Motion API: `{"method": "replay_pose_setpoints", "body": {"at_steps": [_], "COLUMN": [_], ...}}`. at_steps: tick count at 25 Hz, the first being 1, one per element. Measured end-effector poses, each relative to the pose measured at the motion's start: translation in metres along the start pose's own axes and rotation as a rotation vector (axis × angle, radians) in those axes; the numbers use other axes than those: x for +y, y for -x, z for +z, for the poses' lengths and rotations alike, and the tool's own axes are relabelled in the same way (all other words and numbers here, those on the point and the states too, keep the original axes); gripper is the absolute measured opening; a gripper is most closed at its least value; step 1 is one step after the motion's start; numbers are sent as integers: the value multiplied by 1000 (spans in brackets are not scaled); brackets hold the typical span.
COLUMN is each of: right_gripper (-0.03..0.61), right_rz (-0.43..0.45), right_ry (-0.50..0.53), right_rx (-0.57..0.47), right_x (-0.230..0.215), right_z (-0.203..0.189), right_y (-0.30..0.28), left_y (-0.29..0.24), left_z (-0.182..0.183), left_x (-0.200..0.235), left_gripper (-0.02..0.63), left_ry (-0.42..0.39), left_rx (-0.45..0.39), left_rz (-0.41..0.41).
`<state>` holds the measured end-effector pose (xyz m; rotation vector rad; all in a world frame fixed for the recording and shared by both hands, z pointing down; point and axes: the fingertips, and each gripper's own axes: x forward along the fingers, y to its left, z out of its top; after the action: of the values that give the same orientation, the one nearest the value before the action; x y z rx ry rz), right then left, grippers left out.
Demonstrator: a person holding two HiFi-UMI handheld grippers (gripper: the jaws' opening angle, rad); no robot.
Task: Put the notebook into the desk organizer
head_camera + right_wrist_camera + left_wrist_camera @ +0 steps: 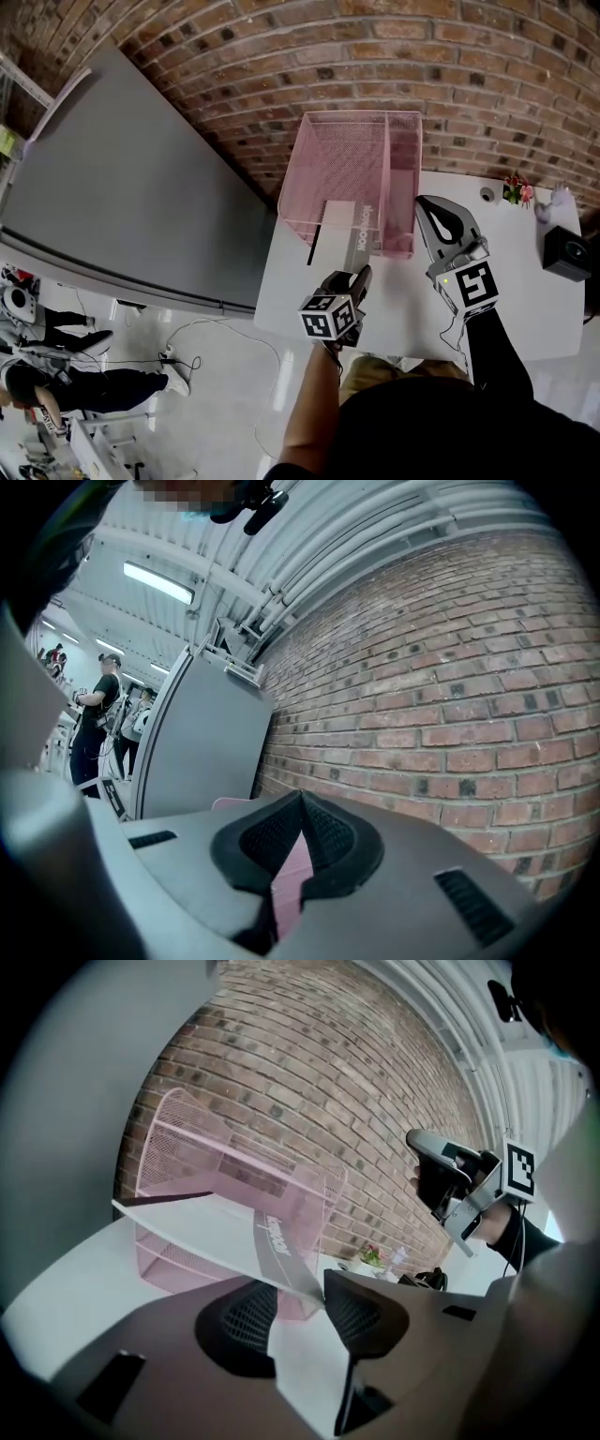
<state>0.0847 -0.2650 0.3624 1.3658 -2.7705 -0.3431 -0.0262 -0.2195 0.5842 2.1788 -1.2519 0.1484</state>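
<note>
A white notebook (342, 230) with a grey band lies tilted in front of the pink mesh desk organizer (361, 114), its far end close to the organizer's front. My left gripper (361, 277) is shut on the notebook's near corner. In the left gripper view the notebook (225, 1232) hangs slanted above the table before the organizer (187, 1129), its corner pinched between the pads of my left gripper (314, 1297). My right gripper (427, 202) hovers to the right of the organizer with its jaws together and nothing in them. In its own view my right gripper (302, 803) faces the brick wall.
The white table (506, 309) stands against a brick wall (375, 56). A black box (567, 253), a small flower ornament (516, 190) and a small round object (487, 195) sit at its right. A grey panel (122, 187) leans at the left. People stand on the floor at lower left.
</note>
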Motion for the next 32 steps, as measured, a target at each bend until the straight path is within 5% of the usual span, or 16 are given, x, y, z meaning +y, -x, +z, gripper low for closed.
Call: {"method": "replay_pose_setpoints", "body": {"at_steps": [6,23,32], "right_gripper": [21,20,21], "right_rz": [2,-46,-54], "right_ry": [-5,-7,-11], "right_rx": [5,12,20], "right_x": [-1,-22,-27], "right_z": [-3,-7,-11], "right_y": [0,4,2], "left_y": [-6,-63,-75], "left_z": [9,46,53], "left_x": [0,0,5], "left_gripper": [86,64,67], "left_ry": [54,173,195], "left_rx": [-37,-63,-55], "left_rz": [-7,-107,-89]}}
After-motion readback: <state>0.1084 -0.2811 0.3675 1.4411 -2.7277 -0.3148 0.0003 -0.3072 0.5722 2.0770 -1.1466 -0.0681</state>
